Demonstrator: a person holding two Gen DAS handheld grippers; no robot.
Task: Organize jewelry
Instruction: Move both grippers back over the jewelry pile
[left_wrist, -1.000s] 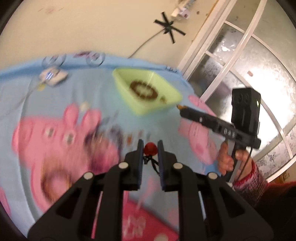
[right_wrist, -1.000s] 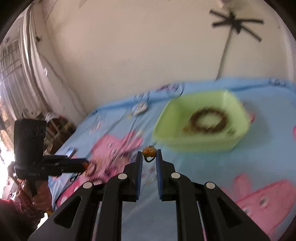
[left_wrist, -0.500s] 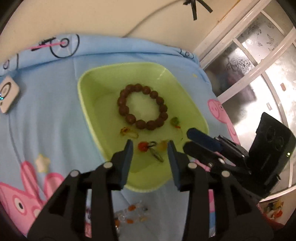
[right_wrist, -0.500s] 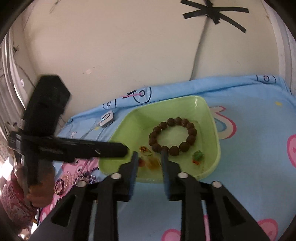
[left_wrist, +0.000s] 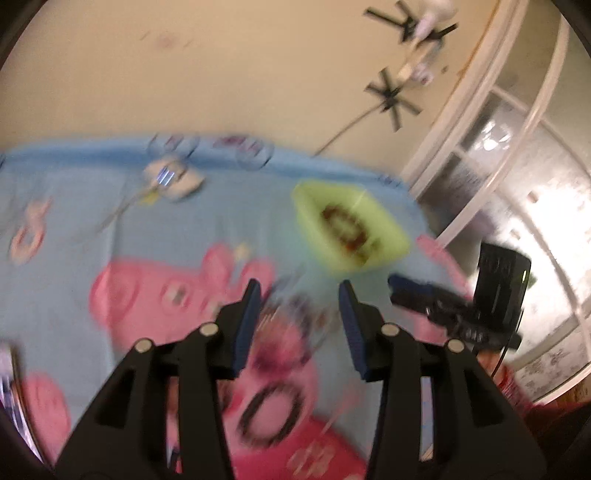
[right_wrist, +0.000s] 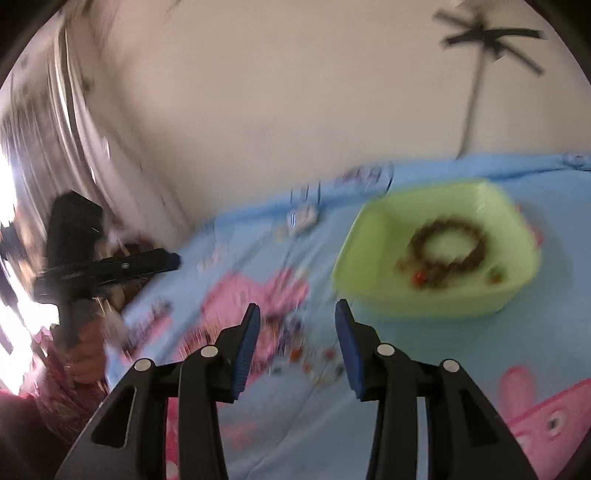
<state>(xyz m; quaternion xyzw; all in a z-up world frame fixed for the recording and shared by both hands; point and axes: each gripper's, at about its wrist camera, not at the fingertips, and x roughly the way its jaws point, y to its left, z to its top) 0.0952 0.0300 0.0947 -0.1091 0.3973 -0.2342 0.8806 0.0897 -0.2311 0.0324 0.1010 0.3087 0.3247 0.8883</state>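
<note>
A light green tray (left_wrist: 391, 236) (right_wrist: 373, 295) sits on the blue cartoon cloth and holds a brown bead bracelet (right_wrist: 448, 245) (left_wrist: 347, 230) and small pieces. My left gripper (left_wrist: 300, 299) is open and empty, above the cloth and back from the tray. My right gripper (right_wrist: 297, 321) is open and empty, to the left of the tray. Loose jewelry (right_wrist: 314, 358) (left_wrist: 295, 310) lies blurred on the cloth below both grippers. Each gripper shows in the other's view: the right (left_wrist: 397, 284) and the left (right_wrist: 173, 260).
A small white device (left_wrist: 173, 177) (right_wrist: 303, 219) with a cable lies near the cloth's far edge. A cream wall stands behind. A white-framed glass door (left_wrist: 517, 155) is at the right. Both views are motion-blurred.
Both grippers were shut on small charms, then opened over the tray and left them there. Now both have pulled back from the tray, open wide.
</note>
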